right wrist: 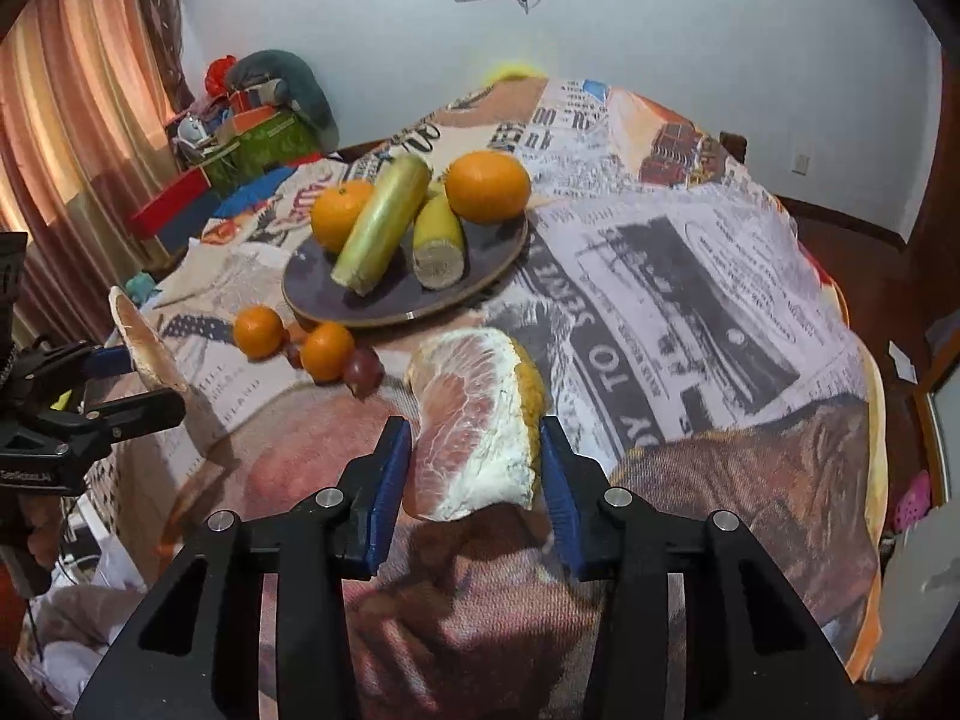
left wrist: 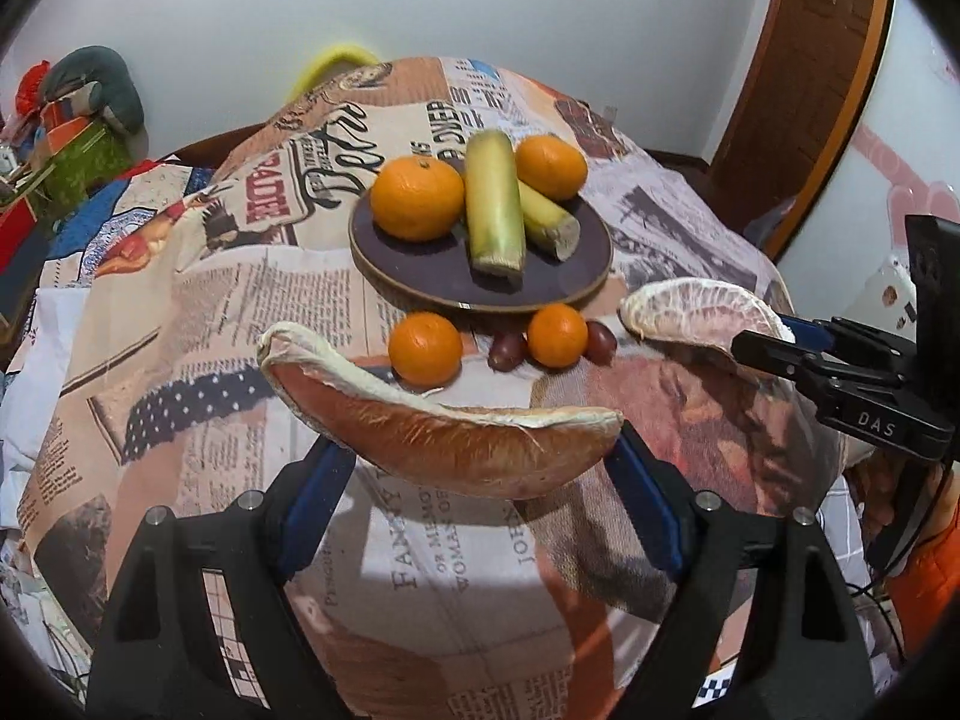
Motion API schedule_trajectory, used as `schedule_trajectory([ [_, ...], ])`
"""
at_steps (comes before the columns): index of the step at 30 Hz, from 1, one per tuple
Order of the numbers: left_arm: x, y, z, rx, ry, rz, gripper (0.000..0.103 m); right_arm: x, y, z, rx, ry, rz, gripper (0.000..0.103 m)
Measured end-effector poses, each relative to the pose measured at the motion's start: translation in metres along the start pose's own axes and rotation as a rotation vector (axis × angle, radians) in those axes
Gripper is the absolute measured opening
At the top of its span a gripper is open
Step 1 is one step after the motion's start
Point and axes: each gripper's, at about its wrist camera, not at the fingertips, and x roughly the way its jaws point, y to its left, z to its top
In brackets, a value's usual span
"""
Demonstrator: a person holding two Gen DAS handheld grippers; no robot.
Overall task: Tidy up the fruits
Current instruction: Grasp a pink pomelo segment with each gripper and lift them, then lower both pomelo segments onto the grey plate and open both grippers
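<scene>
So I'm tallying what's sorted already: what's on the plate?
On the plate: two oranges and two cut cane pieces. Whatever lies behind them is hidden.

You've got the plate (left wrist: pixel 384 276) mid-counter (left wrist: pixel 420 588), two oranges (left wrist: pixel 415 198) and two cane pieces (left wrist: pixel 493 204) on it; smaller oranges (left wrist: pixel 425 348) and grapes (left wrist: pixel 507 351) just before it.
</scene>
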Motion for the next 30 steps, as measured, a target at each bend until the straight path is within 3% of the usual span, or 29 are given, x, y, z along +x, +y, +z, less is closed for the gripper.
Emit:
schedule_trajectory([
  [2,-0.001,0.001,0.003,-0.004,-0.011,-0.001,0.084,-0.002,0.002,0.005,-0.009,-0.015,-0.002,0.037],
  [3,-0.002,0.002,0.005,-0.006,-0.019,0.000,0.084,-0.004,0.004,0.007,-0.014,-0.024,-0.005,0.026],
  [5,-0.004,0.003,0.009,-0.007,-0.032,0.003,0.084,-0.007,0.005,0.015,-0.018,-0.034,0.016,0.020],
  [30,0.004,0.011,0.048,-0.011,-0.098,0.026,0.084,-0.017,0.016,0.058,-0.077,-0.148,0.038,0.015],
])
